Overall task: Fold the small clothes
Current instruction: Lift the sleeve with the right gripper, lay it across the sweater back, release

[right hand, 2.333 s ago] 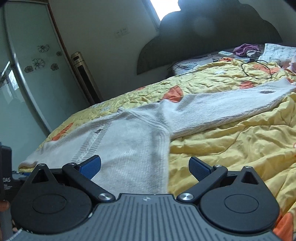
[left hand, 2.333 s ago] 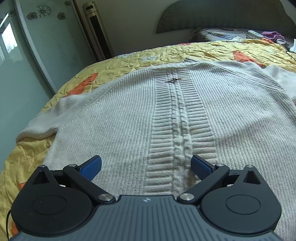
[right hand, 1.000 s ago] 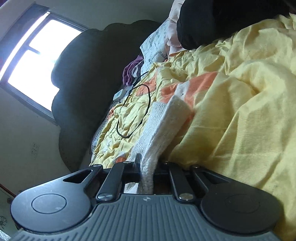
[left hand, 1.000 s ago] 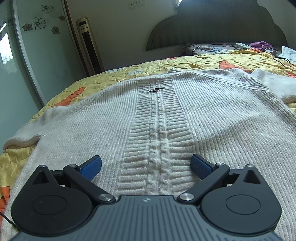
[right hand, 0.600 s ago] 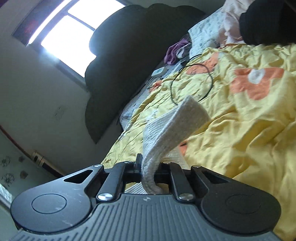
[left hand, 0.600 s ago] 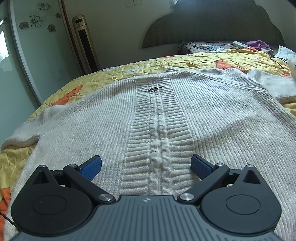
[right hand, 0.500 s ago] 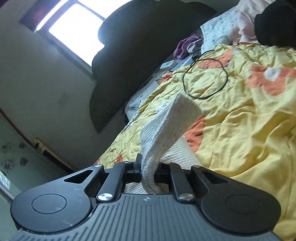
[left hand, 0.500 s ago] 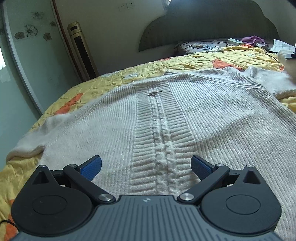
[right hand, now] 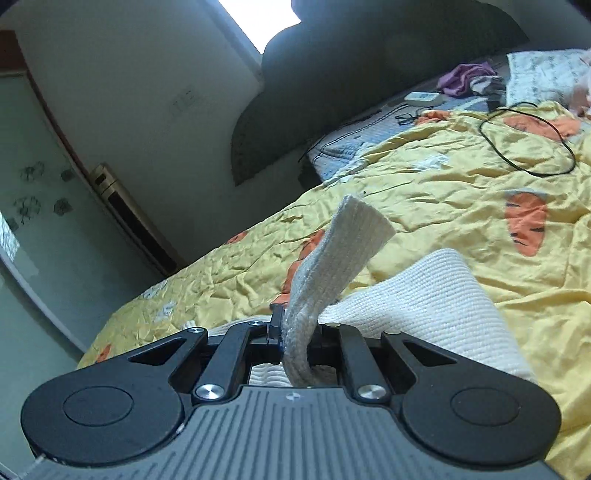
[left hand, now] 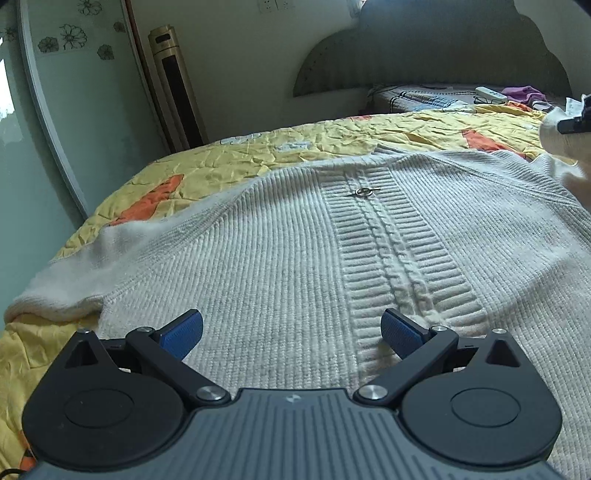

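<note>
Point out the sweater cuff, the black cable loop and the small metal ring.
sweater cuff (right hand: 354,236), right wrist view, ribbed end.
black cable loop (right hand: 532,172), right wrist view, lower curve.
metal ring (left hand: 362,192), left wrist view, ring itself.

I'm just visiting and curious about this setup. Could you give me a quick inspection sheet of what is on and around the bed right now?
Surface: bed with a crumpled yellow quilt printed with orange shapes.
Job's things: cream knit sweater spread flat on the quilt, a small metal ring on its centre band; one sleeve cuff lifted off the bed.
Clutter: remote control, purple cloth and a pillow near the headboard.
Grippers: left gripper open above the sweater's hem, holding nothing; right gripper shut on the sleeve cuff.
Cables: black cable looped on the quilt.
Surroundings: dark padded headboard, tower fan, glass panel with flower decals, bright window.
</note>
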Demonstrator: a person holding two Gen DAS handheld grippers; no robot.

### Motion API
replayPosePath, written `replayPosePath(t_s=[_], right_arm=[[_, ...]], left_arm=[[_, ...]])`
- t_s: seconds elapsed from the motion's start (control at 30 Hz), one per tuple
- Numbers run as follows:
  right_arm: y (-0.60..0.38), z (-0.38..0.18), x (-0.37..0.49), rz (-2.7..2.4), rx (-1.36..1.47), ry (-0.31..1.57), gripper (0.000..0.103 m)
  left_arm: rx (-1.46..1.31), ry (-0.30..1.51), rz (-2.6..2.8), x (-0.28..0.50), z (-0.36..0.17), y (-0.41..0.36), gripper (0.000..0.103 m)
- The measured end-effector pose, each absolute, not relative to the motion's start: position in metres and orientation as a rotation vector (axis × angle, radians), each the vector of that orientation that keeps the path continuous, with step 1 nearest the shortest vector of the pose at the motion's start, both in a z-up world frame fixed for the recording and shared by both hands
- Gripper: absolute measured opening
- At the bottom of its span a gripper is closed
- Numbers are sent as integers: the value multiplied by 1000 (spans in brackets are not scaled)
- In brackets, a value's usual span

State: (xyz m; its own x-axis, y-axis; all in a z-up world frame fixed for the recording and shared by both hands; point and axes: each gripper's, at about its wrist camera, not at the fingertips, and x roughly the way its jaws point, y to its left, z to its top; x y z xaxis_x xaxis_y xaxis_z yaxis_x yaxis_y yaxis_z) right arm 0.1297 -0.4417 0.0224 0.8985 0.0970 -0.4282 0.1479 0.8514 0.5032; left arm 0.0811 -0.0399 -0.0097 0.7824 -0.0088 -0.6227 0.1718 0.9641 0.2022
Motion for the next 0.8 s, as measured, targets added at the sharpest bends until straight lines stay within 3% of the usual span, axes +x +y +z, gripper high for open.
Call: replayPosePath(t_s=[0.8], right_arm=[[-237,29,200,177,247,576,13]], left_arm=[[222,656,-109,81,-26,-36,103]])
